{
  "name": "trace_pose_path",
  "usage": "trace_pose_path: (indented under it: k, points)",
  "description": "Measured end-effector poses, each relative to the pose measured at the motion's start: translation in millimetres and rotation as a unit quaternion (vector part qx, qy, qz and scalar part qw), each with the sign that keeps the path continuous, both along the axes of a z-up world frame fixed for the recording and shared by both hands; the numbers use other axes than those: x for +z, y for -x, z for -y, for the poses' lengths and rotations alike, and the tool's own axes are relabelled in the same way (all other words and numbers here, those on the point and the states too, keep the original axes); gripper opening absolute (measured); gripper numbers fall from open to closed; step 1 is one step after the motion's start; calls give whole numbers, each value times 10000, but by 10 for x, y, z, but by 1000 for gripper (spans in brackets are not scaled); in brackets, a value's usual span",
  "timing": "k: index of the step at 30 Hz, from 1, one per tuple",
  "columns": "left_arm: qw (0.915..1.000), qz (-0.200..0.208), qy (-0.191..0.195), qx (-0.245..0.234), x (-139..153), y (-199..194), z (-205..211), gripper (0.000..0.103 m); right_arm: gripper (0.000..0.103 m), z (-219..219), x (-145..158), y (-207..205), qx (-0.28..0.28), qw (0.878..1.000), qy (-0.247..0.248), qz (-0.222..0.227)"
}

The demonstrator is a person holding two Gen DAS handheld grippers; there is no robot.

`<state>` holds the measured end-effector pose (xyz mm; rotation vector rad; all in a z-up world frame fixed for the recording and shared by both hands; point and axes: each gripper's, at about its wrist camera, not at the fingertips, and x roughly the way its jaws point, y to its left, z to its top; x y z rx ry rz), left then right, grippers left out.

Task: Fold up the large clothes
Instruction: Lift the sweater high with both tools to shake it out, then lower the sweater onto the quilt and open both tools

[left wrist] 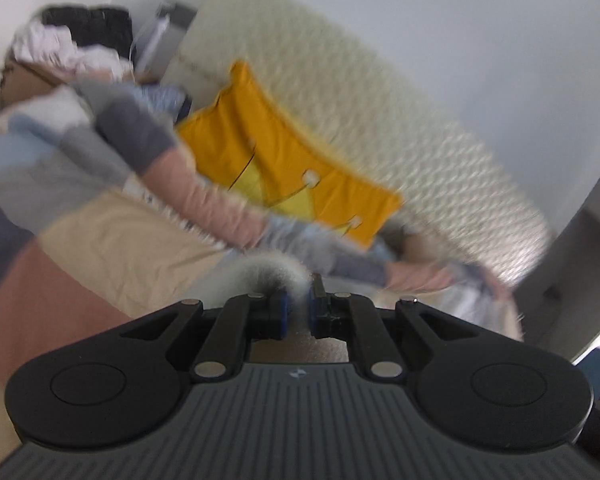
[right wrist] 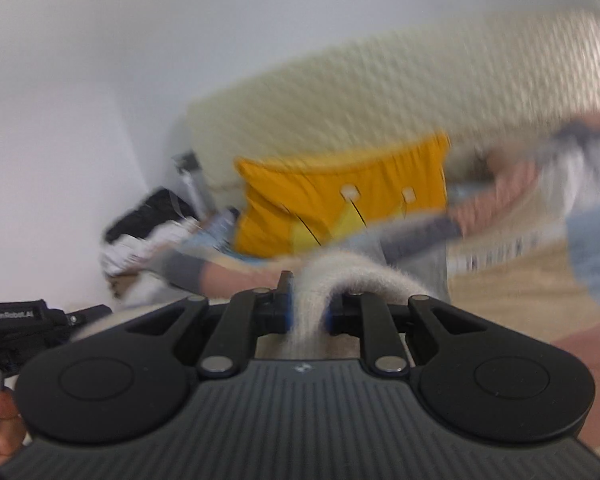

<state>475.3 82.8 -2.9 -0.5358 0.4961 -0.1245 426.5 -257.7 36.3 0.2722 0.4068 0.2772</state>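
A fuzzy knit garment with bands of grey, pink, pale blue and dark grey stretches across the bed, blurred by motion. In the left wrist view my left gripper point(left wrist: 298, 306) is shut on a whitish furry edge of the garment point(left wrist: 268, 272), and a sleeve point(left wrist: 204, 200) trails off to the upper left. In the right wrist view my right gripper point(right wrist: 308, 312) is shut on a thick beige fold of the same garment point(right wrist: 340, 272), which arches over the right finger. Its sleeves point(right wrist: 420, 236) spread left and right beyond the jaws.
A yellow cushion point(left wrist: 284, 160) point(right wrist: 340, 196) leans on a cream quilted headboard point(left wrist: 380, 100). The bed cover point(left wrist: 120, 240) has tan, pink and grey patches. A heap of clothes point(left wrist: 72, 44) fills a box at the bed's far corner. The other gripper and a hand point(right wrist: 0, 420) show at lower left.
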Motion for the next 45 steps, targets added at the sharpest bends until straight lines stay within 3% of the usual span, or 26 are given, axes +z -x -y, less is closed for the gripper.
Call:
trace_pose_path:
  k: [4,8,11,14,18,22,25,28,29,31,32,34,36,38,45]
  points:
    - [9982,-183,-571,-63,-793,-687,147,11,18,-80,-600,-169,-160,9998,-68,-71]
    - [9956,-702,-618,-64,-1467,-1242,164,11,19,-168,-1121,-466,-206,9986,48,-489]
    - [9948,-911,-449,-45,-1695,-1401,90,11,19,-255,-1406,-641,-101,9968,157,-780]
    - [9927,-1076,-546,-65,-1785,-1480,94,12,19,-314,-1527,-704,-78,9955,262,-905]
    - [9886,-1123,-988,-196,-1705,-1385,218,12,19,-380,-1633,-717,-69,9948,448,-913]
    - [9842,-1167,-1300,-276,-1647,-1396,290,12,19,-327,-1768,-731,-54,9960,256,-853]
    - [9828,-1244,-1312,-372,-1546,-1381,289,12,19,-303,-1728,-753,-42,9953,198,-950]
    - [9782,-1387,-1428,-585,-1426,-1363,300,25,20,-301,-1681,-751,-72,9941,213,-1057]
    - [9787,-1391,-1374,-624,-1387,-1338,286,29,22,-307,-1651,-741,-90,9936,219,-1103]
    - [9813,-1383,-1173,-641,-1311,-1268,244,54,28,-313,-1593,-704,-34,9932,278,-1129]
    - [9823,-1356,-1112,-666,-1271,-1224,237,57,33,-308,-1564,-675,-27,9930,295,-1144]
    - [9834,-1258,-1097,-717,-1184,-1097,248,58,42,-276,-1503,-601,-11,9928,255,-1166]
    - [9835,-1212,-1127,-734,-1104,-949,271,59,63,-229,-1429,-505,-18,9929,167,-1174]
    - [9840,-1155,-1125,-756,-1015,-775,277,59,74,-185,-1337,-376,36,9938,46,-1112]
    - [9879,-888,-1126,-598,-543,74,194,59,75,-94,-944,335,24,9972,119,-734]
